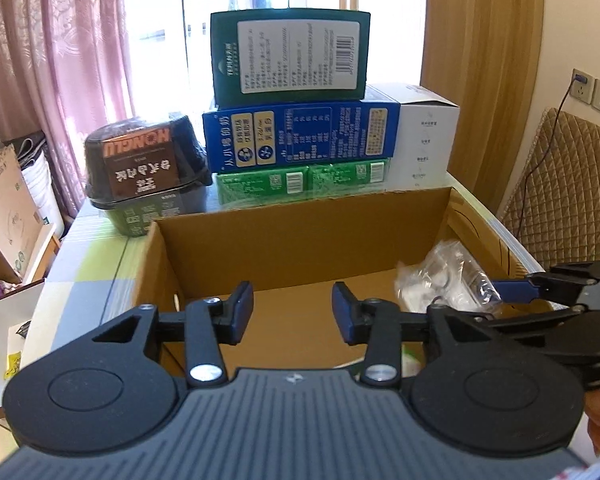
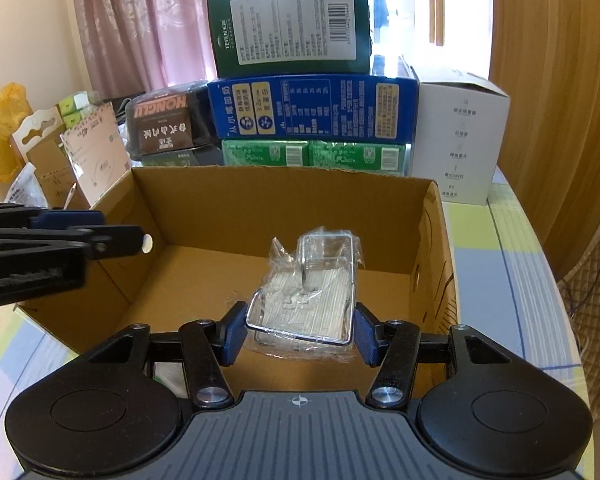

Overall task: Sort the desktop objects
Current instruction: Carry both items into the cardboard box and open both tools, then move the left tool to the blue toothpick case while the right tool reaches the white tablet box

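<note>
Box: your cardboard box [image 2: 204, 204] is open-topped | Thing: plastic-wrapped wire rack [image 2: 306, 300] over its floor, long axis toward 12 o'clock | Right hand-held gripper [image 2: 300, 330] pinches the rack's near end | Left hand-held gripper [image 1: 293, 312] spread, nothing between, at 9 o'clock.

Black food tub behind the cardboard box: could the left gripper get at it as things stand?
Probably yes. The left gripper is open and empty, and the black food tub stands uncovered, left of the stacked cartons. Only the cardboard box wall lies between, low enough to pass over.
</note>
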### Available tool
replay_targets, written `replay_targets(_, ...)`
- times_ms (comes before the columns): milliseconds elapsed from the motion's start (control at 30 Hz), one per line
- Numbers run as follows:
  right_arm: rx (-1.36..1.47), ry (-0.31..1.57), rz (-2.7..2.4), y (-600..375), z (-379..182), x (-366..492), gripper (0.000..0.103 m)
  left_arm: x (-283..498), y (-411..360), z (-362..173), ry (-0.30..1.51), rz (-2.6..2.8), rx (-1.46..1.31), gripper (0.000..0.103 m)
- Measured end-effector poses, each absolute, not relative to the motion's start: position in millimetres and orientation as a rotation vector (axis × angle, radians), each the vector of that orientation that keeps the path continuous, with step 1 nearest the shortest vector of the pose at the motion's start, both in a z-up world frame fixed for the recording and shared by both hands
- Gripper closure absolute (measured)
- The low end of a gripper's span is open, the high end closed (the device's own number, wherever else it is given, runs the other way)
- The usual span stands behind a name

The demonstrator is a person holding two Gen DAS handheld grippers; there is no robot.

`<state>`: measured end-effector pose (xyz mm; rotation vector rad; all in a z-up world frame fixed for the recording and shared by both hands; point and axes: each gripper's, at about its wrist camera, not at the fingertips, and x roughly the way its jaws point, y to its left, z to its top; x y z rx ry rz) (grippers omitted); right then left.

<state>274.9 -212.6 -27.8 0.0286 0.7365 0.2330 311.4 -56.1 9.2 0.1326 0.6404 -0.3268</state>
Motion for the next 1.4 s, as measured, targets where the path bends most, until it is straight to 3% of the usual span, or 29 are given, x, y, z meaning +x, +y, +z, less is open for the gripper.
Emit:
replay_targets(100,0.026,0.715,0.238,-211.4,-22.2,272.1,0.047,301.0,-49.5,11.8,0.632,-0.318,0.125,0.061)
replay_targets(167,0.037,0.695,0.237,-213.1,-14.7,267.7,0.034,292.8,-44.6,15.6,0.624,-0.312,0.116,0.057)
replay_targets(233,0.044,0.666,0.238,-215.5,-4.6,259.2,0.028,282.7,-39.3,20.4,0.614,-0.305,0.107,0.054)
replay_targets(533,0.021,0.539,0.211,-217.4,47.6,185.0,0.006,219.8,-8.4,46.7,0.597,-0.266,0.093,0.024)
replay_targets(767,0.033,0.502,0.220,-208.6,66.8,119.5,0.002,161.1,23.7,55.2,0.611,-0.206,0.082,0.001)
replay_targets(1000,0.050,0.560,0.237,-199.5,57.5,62.0,0.002,111.4,55.5,50.3,0.632,-0.161,0.079,0.001)
replay_targets(1400,0.066,0.746,0.204,-175.3,-10.0,4.4,0.002,74.7,89.2,9.1,0.716,-0.148,0.077,0.001)
